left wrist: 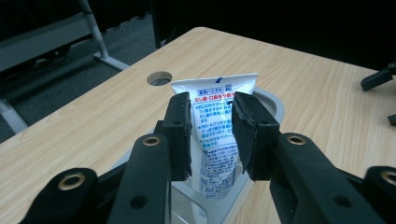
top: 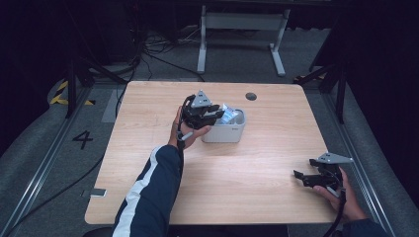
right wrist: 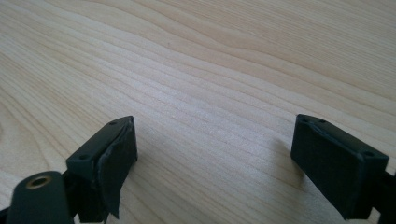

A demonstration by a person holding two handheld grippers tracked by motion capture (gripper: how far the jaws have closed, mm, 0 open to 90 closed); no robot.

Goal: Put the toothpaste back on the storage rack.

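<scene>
Wood-grain worktop (top: 148, 148) is carrying one small white bin (top: 225, 132) near the centre of the high view, and the work in hand is centred there. Left of the bin, the left gripper (top: 213, 114) is reaching over its rim; in the left gripper view its jaws are clamping a white toothpaste tube (left wrist: 215, 126) from both sides, the tube standing upright with its flat crimped end at the top and its lower part sitting inside the bin (left wrist: 273, 103). I am judging this as the grasp stage: the tube is being gripped but is not yet lifted clear of the bin, though whether it is going in or coming out I cannot tell. A lift would call for a straight upward pull, keeping the squeeze firm so the slick tube is not slipping. Over at the lower right of the high view, the right gripper (top: 299, 175) is resting low by the worktop's edge, jaws spread wide apart and carrying nothing, well apart from the bin.
</scene>
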